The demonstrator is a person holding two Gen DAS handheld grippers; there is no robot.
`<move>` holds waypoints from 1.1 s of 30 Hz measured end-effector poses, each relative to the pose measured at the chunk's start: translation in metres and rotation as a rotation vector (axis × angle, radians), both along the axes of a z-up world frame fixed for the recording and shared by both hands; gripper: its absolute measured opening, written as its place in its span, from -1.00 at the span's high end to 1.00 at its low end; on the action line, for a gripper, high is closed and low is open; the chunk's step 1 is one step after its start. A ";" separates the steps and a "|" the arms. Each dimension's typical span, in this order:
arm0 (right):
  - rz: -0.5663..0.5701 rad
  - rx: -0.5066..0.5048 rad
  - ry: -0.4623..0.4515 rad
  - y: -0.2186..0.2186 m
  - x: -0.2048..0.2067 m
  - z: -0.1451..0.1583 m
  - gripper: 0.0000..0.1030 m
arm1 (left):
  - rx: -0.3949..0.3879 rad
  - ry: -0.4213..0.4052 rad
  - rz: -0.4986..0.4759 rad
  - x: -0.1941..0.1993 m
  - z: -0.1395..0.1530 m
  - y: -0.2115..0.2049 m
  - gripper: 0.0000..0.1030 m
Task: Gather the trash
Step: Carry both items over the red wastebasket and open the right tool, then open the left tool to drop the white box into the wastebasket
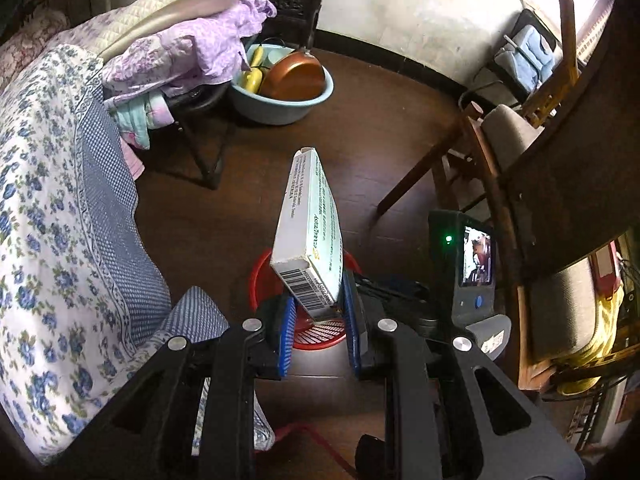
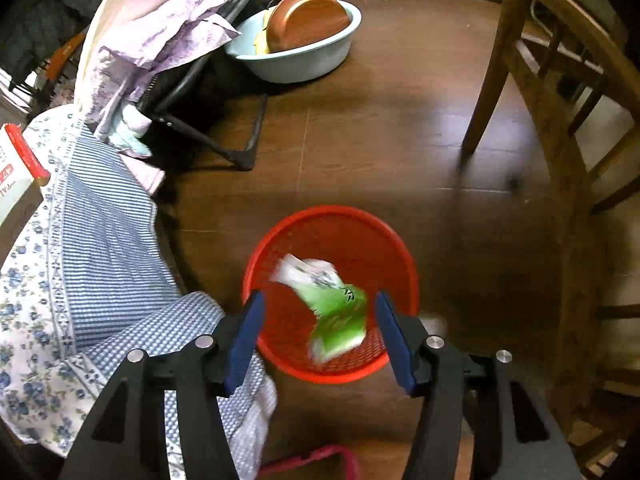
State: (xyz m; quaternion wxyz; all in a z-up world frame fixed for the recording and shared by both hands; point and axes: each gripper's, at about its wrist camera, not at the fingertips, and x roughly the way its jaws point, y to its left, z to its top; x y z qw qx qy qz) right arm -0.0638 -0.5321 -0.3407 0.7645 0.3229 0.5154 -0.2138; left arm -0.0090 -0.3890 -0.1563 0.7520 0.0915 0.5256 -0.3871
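Note:
My left gripper (image 1: 318, 310) is shut on a white cardboard box (image 1: 310, 224) with a barcode and green print, held by its near end above the red mesh basket (image 1: 260, 280) on the floor. In the right wrist view my right gripper (image 2: 318, 318) is open above the same red basket (image 2: 332, 224). A green and white wrapper (image 2: 332, 306), blurred by motion, is between the open fingers over the basket's mouth and touches neither pad.
A bed with floral and blue checked bedding (image 1: 60, 200) fills the left. A folding stand with purple cloth (image 1: 192, 52) and a pale blue basin holding a copper pan (image 1: 296, 76) stand beyond. Wooden chairs (image 2: 560, 100) stand right. The other gripper's camera unit (image 1: 470, 260) is right of the box.

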 end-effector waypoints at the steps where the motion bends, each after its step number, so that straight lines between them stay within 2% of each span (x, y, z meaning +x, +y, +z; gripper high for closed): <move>1: -0.014 -0.001 0.002 -0.001 -0.004 0.000 -0.09 | 0.005 -0.005 -0.005 -0.001 -0.002 -0.002 0.56; 3: -0.030 0.003 0.009 -0.005 -0.008 -0.001 -0.10 | 0.016 0.007 -0.021 0.000 -0.010 -0.007 0.56; 7: -0.041 -0.011 0.047 -0.009 -0.028 -0.001 -0.09 | 0.055 0.105 -0.072 0.000 -0.039 -0.021 0.56; 10: -0.042 -0.020 0.062 -0.010 -0.040 0.002 -0.09 | 0.104 0.124 -0.107 0.000 -0.059 -0.036 0.55; 18: -0.015 -0.069 0.080 -0.007 -0.066 0.029 -0.10 | 0.215 0.231 -0.136 0.010 -0.126 -0.066 0.55; 25: 0.013 -0.091 0.127 -0.001 -0.074 0.029 -0.10 | 0.229 0.276 -0.127 0.016 -0.143 -0.072 0.53; 27: 0.027 -0.079 0.141 0.004 -0.076 0.026 -0.10 | 0.212 0.283 -0.121 0.019 -0.139 -0.072 0.40; 30: 0.045 -0.072 0.155 0.010 -0.079 0.023 -0.10 | 0.158 0.252 -0.100 0.024 -0.120 -0.072 0.02; 32: 0.041 -0.057 0.159 0.010 -0.082 0.021 -0.10 | 0.138 0.202 -0.079 0.026 -0.103 -0.070 -0.48; 33: 0.041 -0.055 0.159 0.010 -0.084 0.021 -0.10 | 0.129 0.166 -0.061 0.027 -0.093 -0.067 -0.56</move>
